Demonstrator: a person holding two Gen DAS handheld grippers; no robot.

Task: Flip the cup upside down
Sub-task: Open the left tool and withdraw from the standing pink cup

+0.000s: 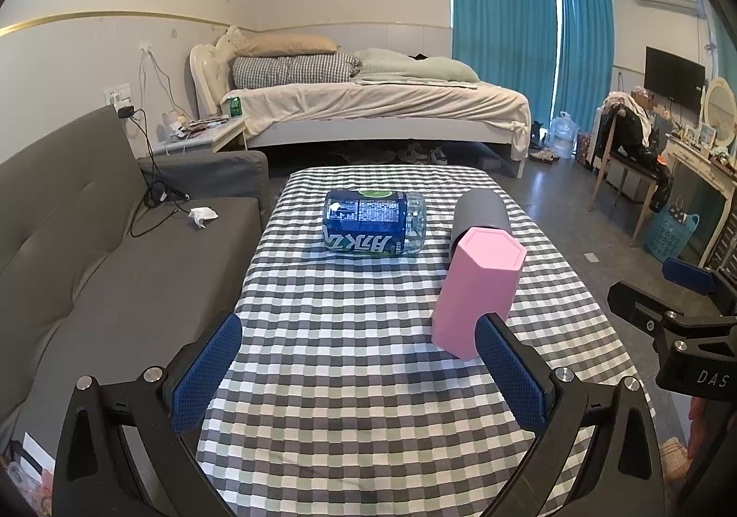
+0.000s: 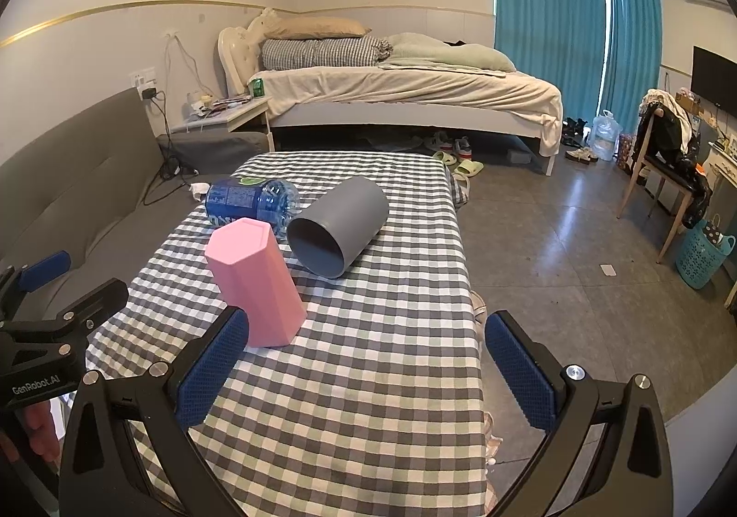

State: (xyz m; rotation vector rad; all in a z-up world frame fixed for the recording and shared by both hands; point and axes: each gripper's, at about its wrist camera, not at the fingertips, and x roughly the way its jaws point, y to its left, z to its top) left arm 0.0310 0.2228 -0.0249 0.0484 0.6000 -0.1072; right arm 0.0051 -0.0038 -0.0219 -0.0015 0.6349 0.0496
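A pink hexagonal cup (image 1: 476,286) stands upside down on the checkered table (image 1: 359,355), closed base up; it also shows in the right wrist view (image 2: 255,282). A grey round cup (image 2: 338,226) lies on its side behind it, mouth toward the right wrist camera; it also shows in the left wrist view (image 1: 481,210). My left gripper (image 1: 359,374) is open and empty, its right finger just in front of the pink cup. My right gripper (image 2: 366,374) is open and empty, its left finger near the pink cup's foot.
A blue-labelled plastic bottle (image 1: 375,222) lies on its side at the table's far part. A grey sofa (image 1: 92,249) runs along the left. A bed (image 1: 368,102) stands behind, a chair (image 2: 663,176) and a blue basket (image 2: 702,254) at the right.
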